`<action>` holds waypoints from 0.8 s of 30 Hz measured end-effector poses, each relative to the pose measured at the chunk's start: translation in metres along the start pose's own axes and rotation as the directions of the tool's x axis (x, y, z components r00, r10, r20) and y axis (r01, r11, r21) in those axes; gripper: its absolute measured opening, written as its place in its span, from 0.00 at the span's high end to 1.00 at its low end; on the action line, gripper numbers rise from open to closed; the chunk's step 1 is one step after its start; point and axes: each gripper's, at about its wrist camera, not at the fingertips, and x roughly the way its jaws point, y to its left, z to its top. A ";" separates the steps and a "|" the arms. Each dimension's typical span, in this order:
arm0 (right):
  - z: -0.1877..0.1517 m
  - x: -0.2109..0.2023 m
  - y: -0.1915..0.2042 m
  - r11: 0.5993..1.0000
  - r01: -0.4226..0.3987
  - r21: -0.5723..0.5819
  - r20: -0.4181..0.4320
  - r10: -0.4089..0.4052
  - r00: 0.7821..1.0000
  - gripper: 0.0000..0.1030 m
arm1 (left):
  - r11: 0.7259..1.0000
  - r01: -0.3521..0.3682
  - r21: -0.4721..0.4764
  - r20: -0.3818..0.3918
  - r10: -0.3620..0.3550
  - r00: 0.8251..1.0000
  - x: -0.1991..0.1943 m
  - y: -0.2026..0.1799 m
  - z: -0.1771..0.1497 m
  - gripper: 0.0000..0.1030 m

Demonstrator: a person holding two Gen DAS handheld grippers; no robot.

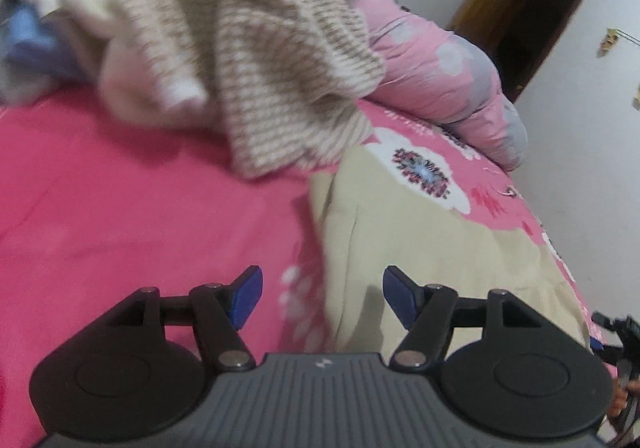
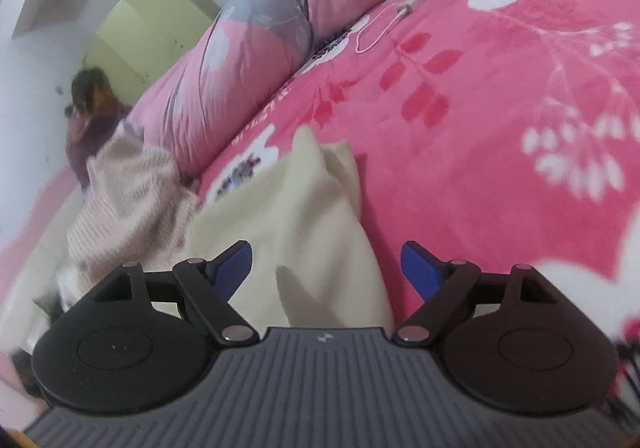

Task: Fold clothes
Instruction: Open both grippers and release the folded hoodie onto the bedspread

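Hovering over the bed (image 1: 120, 188), I hold my left hand-held gripper (image 1: 322, 298) and right hand-held gripper (image 2: 326, 266) spread wide, grasping nothing. Between both sets of fingers lies the cream garment (image 2: 296, 208), flat on the bedspread beside the striped sweater (image 1: 256, 48). I judge a fold unstarted; next, pinching its corners.

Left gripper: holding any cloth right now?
No. The left gripper is open, its blue pads apart above the cream garment with nothing between them.
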 end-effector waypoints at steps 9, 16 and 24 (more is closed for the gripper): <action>-0.068 -0.041 0.021 0.961 0.098 -0.258 0.041 -0.090 0.995 0.50 | 0.994 -0.019 -0.106 -0.021 0.017 1.000 -0.014 0.011 -0.025 0.34; -0.074 -0.016 0.035 0.830 0.180 -0.528 0.014 -0.203 0.979 0.54 | 0.993 -0.094 -0.068 -0.012 0.094 0.996 0.011 -0.001 -0.032 0.34; -0.042 -0.019 0.043 0.536 0.267 -0.801 0.115 -0.300 0.947 1.00 | 0.981 -0.190 0.027 0.002 0.190 0.982 0.029 -0.017 -0.024 0.45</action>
